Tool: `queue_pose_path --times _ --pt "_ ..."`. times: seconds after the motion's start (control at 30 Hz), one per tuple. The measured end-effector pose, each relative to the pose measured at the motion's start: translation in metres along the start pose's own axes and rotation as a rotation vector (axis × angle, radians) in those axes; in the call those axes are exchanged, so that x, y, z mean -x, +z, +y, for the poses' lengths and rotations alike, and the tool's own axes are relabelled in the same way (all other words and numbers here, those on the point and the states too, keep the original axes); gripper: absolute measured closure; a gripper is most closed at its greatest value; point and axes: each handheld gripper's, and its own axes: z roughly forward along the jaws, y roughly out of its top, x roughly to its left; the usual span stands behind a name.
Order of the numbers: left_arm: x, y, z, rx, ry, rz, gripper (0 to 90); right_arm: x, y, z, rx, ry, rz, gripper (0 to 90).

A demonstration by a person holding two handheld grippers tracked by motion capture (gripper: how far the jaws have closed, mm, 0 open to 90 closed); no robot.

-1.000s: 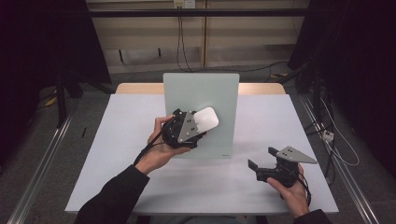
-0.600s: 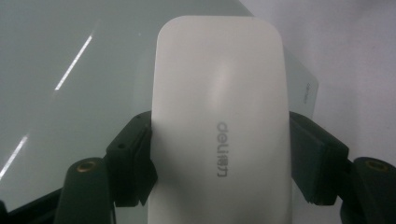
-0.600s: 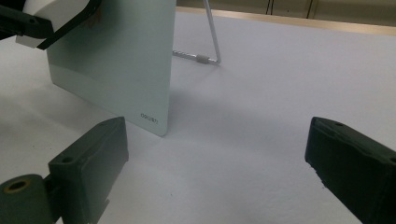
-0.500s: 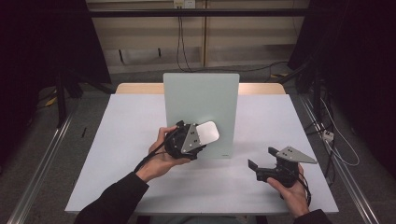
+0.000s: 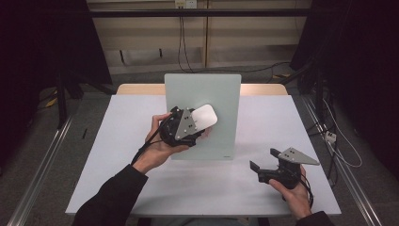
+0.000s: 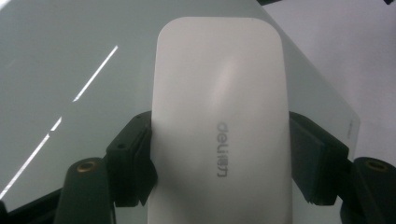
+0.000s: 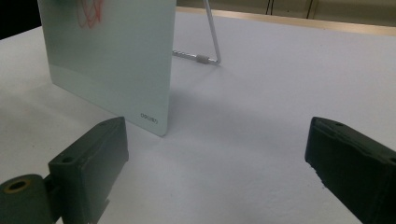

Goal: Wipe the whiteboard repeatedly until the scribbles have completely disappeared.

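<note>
A pale green glass board stands upright near the middle of the white table. My left gripper is shut on a white rounded eraser and holds it flat against the board's face. In the left gripper view the eraser, marked with a grey logo, sits clamped between both black pads. A red scribble shows through the board near its upper part. My right gripper rests low at the table's right front, open with nothing between its fingers.
A thin wire stand props the board from behind. Bare white tabletop lies to the right of the board and between the two hands. Dark curtains, floor rails and cables surround the table.
The left gripper slid the eraser down the board's face, then back up to about where it began. The right gripper has stayed still.
</note>
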Motion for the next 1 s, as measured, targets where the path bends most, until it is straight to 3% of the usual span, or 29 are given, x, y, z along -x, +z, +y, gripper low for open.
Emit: queue_pose_path --times 0.33,0.6,0.67,0.83,1.0 --pt "0.033 0.016 -0.012 -0.043 0.037 -0.064 31.2 0.000 0.001 0.000 0.001 -0.001 0.000 5.9" --pt "0.049 0.023 -0.018 -0.075 0.051 -0.113 31.1 0.000 0.000 0.000 0.000 0.000 0.000 5.9" --pt "0.050 0.023 -0.019 -0.079 0.065 -0.103 31.2 0.000 0.000 0.000 0.001 0.003 -0.002 5.9" --pt "0.045 0.020 -0.018 -0.069 0.042 -0.098 31.2 0.000 0.001 0.000 0.001 0.000 0.000 5.9" --pt "0.025 0.011 -0.010 -0.038 0.019 -0.054 31.1 0.000 0.001 0.000 0.001 -0.003 0.000 5.9"
